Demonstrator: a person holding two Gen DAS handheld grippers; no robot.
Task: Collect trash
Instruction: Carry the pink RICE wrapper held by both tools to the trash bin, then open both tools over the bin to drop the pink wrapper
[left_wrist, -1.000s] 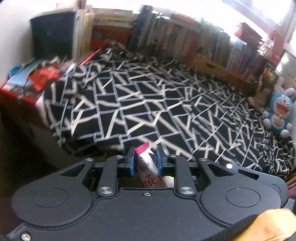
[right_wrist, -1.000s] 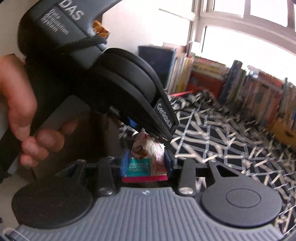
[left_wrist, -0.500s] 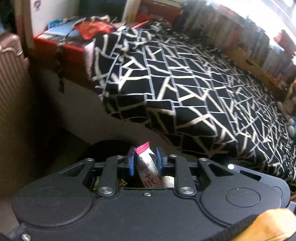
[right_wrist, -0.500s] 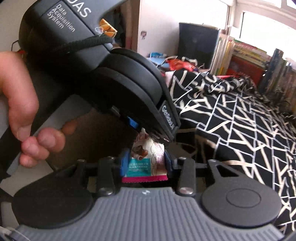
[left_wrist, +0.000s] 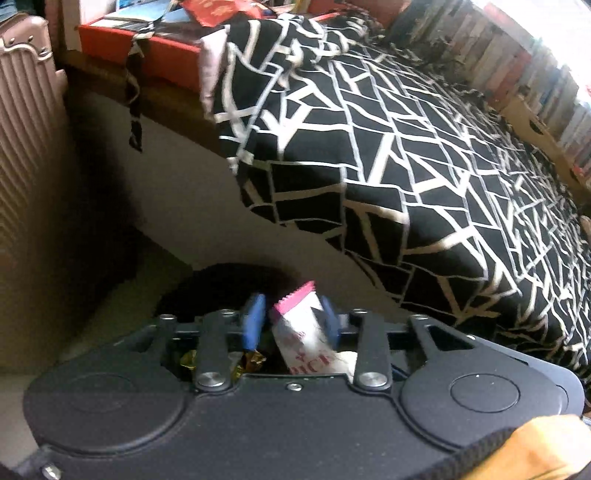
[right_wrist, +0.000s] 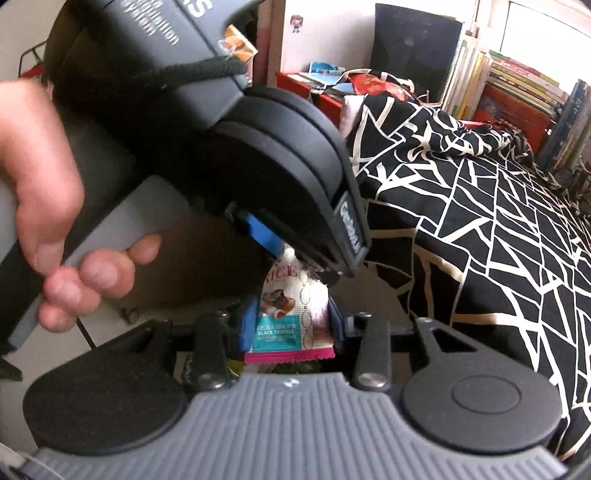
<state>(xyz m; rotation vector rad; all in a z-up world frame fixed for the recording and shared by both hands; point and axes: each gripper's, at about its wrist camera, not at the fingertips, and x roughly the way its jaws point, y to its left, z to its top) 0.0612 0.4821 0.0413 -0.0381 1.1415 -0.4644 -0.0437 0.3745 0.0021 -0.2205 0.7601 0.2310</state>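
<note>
In the left wrist view my left gripper hangs over a dark round bin mouth on the floor beside the bed. Its jaws are opening. A white wrapper with a pink crimped end stands between them, leaning on the right pad with a gap to the left pad. Gold foil wrappers lie below. My right gripper is shut on a snack wrapper with a teal label. The left gripper's body, held by a hand, fills that view just ahead, with the white wrapper under it.
A bed with a black-and-white patterned cover rises to the right. A ribbed pinkish suitcase stands at the left. A red box with papers sits at the bed's head, and books line the far side.
Both grippers have sunk toward the floor beside the bed. The left jaws have spread and the white wrapper now tilts loose between them. The right grip is unchanged.
</note>
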